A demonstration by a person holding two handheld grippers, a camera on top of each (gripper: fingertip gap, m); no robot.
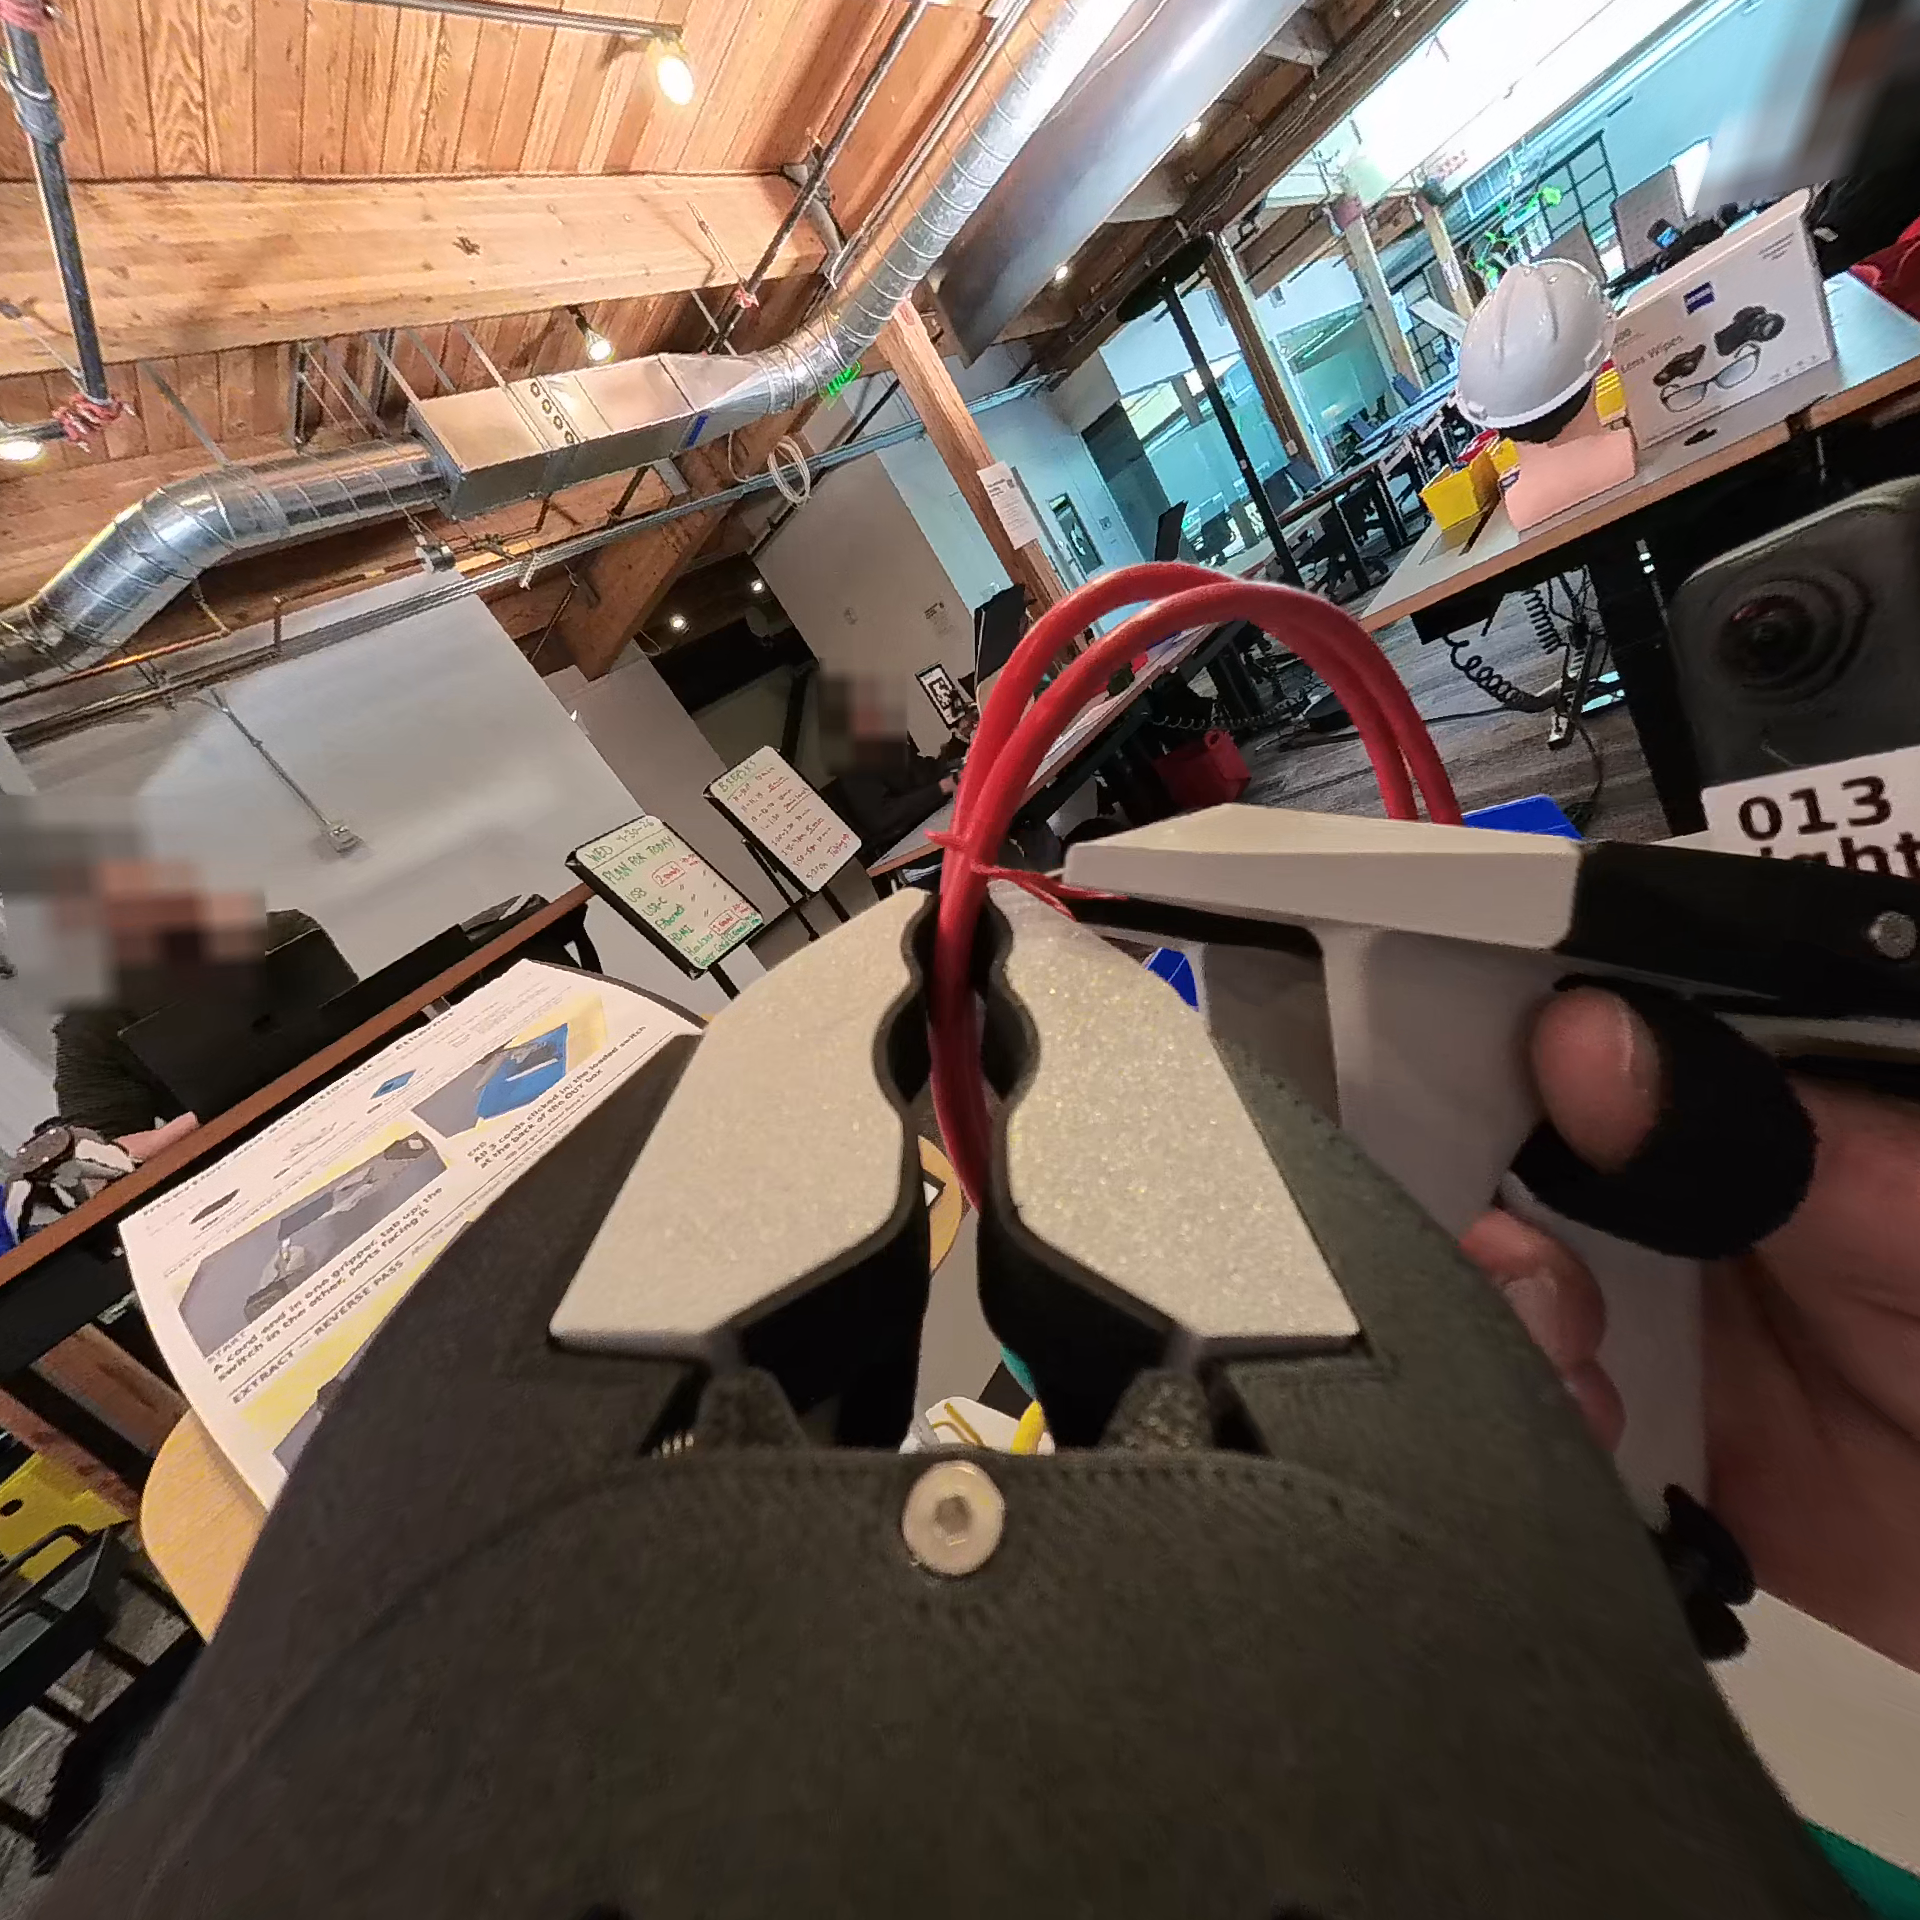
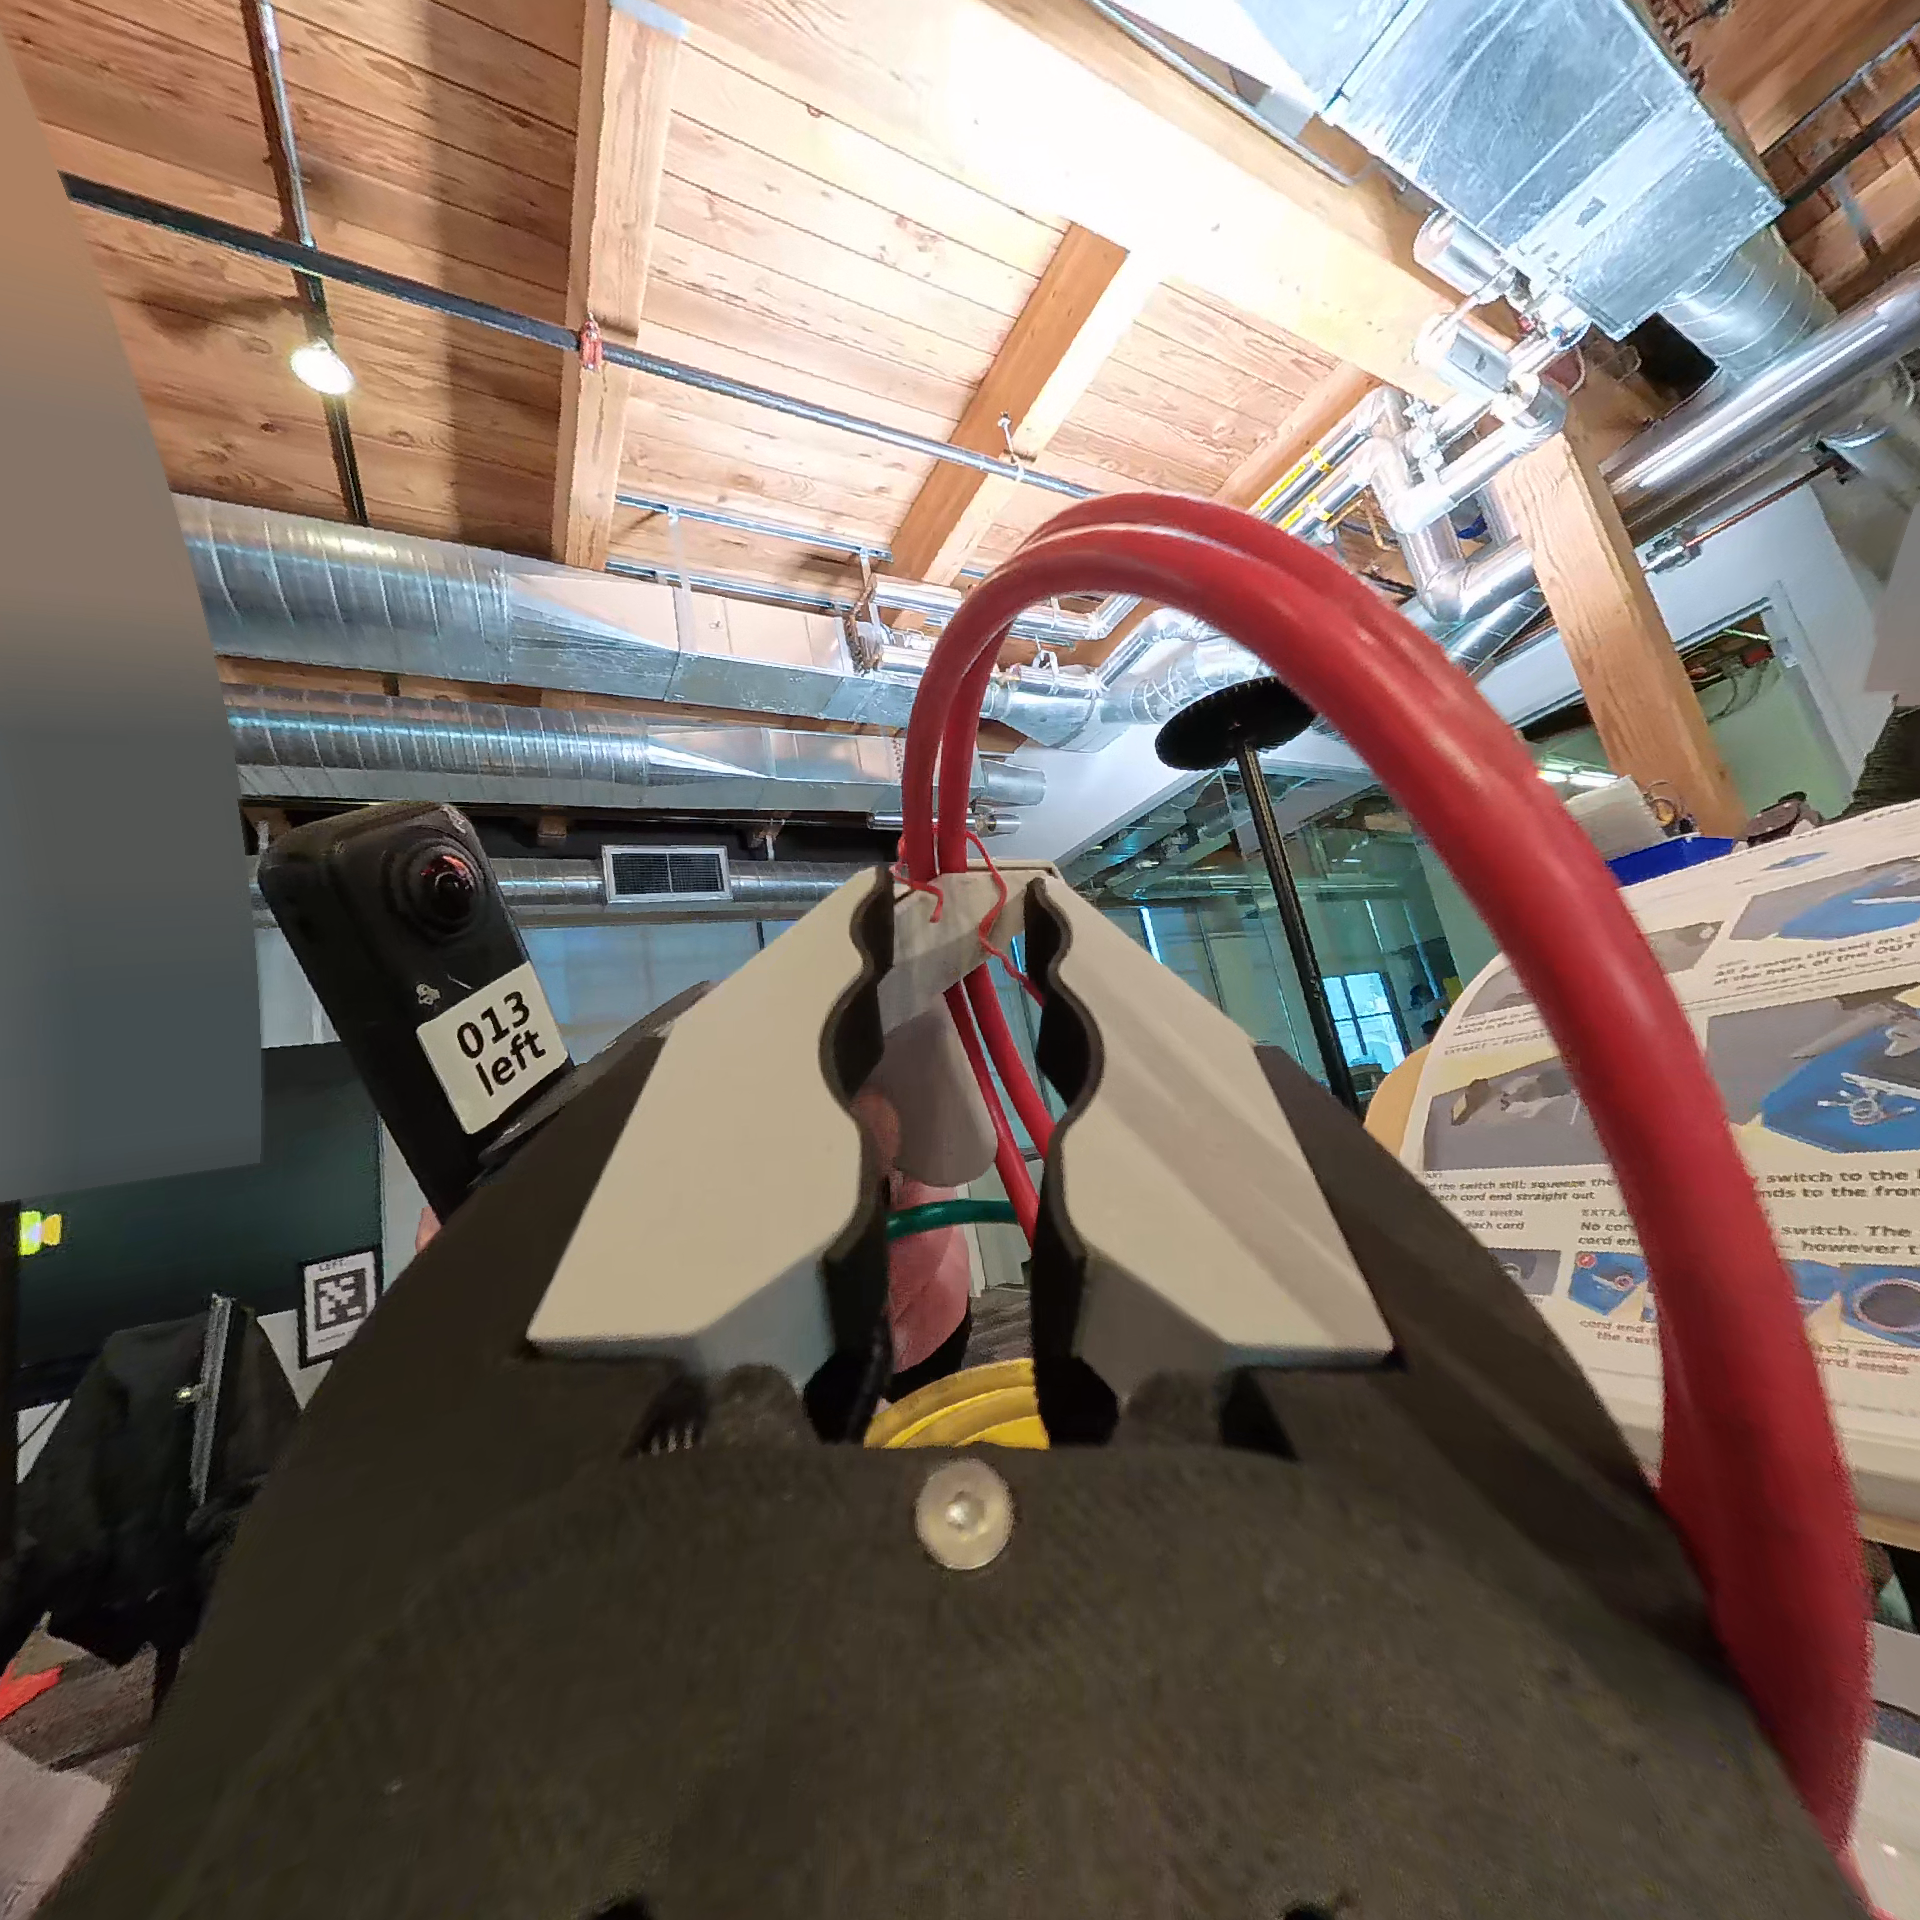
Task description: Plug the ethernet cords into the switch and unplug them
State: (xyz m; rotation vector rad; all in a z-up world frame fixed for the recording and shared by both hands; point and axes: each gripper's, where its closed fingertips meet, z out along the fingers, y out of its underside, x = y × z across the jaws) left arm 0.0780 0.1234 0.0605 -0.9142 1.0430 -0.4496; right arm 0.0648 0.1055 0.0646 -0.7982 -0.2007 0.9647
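A red ethernet cord (image 1: pixel 1195 582), coiled in loops and bound with a thin red twist tie (image 1: pixel 987 871), arches above both grippers. My left gripper (image 1: pixel 956 925) is shut on the loops, which run down between its fingers. My right gripper (image 1: pixel 1081 883) comes in from the right, held by a hand, with its tip beside the twist tie. In the right wrist view the right gripper (image 2: pixel 961 904) stands open. The red cord (image 2: pixel 1299 613) and a left gripper finger (image 2: pixel 935 956) show through its gap. No switch is in view.
A printed instruction sheet (image 1: pixel 364 1143) lies on a round wooden table (image 1: pixel 197 1507); the sheet also shows in the right wrist view (image 2: pixel 1714 1091). Green (image 2: pixel 935 1210) and yellow (image 2: pixel 956 1413) cords lie below the grippers. People sit at a desk (image 1: pixel 312 1081) to the left. Whiteboards (image 1: pixel 665 904) stand behind. The grippers are tip to tip, or close to it.
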